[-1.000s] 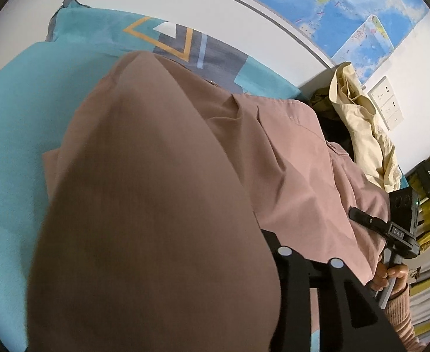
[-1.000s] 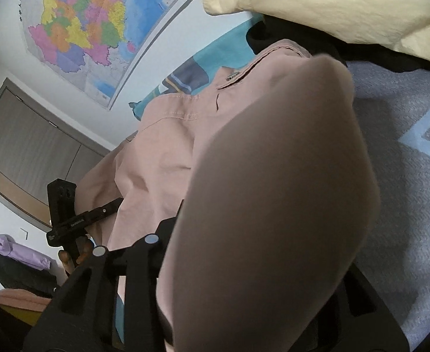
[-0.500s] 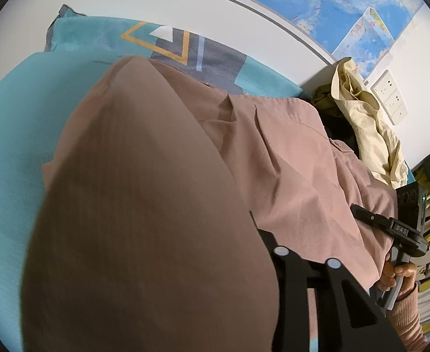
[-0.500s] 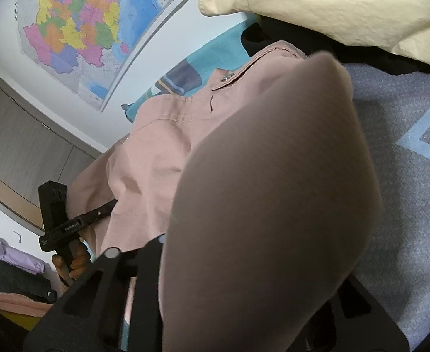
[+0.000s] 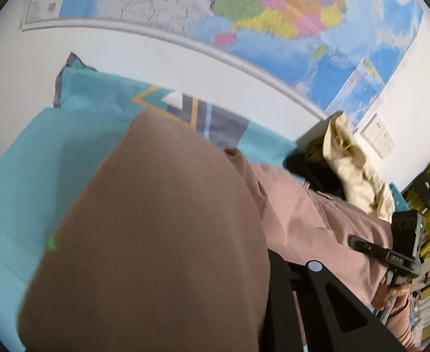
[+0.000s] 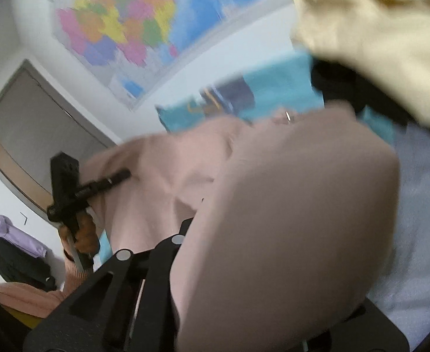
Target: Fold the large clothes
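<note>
Both cameras are tipping upward compared with a second ago: the wall map point(image 5: 273, 14) is now filling far more of the left wrist view, and the right wrist view is smearing with motion, so both hands appear to be lifting. The pink shirt point(image 5: 317, 220) is lying across the teal bed cover point(image 5: 24, 182), with a fold of it bulging up close to each lens and hiding the fingertips. The left gripper point(image 6: 118, 176) is showing in the right wrist view as a dark frame reaching into the shirt's edge, and its jaws are closing with cloth between them; the right gripper point(image 5: 358, 242) is showing in the left wrist view at the opposite edge, its jaws likewise closing on fabric. Neither view is showing the pads themselves, but the cloth is rising with each tool, so I judge that both are pinching the shirt. That would mean the near hem is being picked up for a fold toward the collar end, where the cream garment point(image 5: 352, 164) is piled against the wall. Each hand point(image 6: 83, 234) is wrapping its handle from below, with both tools angling downward toward the bed and pointing roughly toward each other's side of the shirt. The fold itself is not yet laid.
</note>
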Tool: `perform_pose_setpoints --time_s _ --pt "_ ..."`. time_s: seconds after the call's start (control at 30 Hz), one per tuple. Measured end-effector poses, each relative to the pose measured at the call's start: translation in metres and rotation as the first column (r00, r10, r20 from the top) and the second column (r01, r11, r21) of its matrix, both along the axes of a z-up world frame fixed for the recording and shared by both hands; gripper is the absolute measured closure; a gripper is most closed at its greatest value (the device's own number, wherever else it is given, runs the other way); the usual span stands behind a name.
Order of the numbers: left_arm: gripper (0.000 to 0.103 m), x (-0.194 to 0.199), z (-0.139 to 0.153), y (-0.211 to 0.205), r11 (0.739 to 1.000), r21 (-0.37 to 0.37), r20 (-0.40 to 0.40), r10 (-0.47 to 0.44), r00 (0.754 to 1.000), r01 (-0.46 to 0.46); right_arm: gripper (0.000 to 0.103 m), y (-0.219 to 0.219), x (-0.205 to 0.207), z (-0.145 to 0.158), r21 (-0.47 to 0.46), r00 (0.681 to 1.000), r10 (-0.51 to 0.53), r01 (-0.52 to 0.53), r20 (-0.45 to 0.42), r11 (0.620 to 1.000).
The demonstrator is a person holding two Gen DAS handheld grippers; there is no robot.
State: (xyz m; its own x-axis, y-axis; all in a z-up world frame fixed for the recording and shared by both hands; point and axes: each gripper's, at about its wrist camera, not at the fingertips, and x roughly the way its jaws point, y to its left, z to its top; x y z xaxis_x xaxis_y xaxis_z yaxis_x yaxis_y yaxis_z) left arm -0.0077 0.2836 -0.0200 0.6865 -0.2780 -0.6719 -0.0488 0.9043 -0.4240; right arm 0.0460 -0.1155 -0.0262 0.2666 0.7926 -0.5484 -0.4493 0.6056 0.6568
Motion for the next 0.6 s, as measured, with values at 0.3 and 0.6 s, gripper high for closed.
perform_pose_setpoints --time_s 0.3,0.6 --pt "0.051 0.001 -0.049 0.015 0.999 -0.046 -0.133 0.009 0.991 -0.016 0.043 -0.017 0.009 -0.032 -0.003 0.994 -0.060 0.060 -0.096 0.998" --pt "0.042 0.012 -0.051 -0.004 0.998 0.055 -0.114 -0.002 0.993 0.008 0.045 0.007 0.026 -0.031 -0.003 0.997 -0.050 0.049 -0.062 0.999"
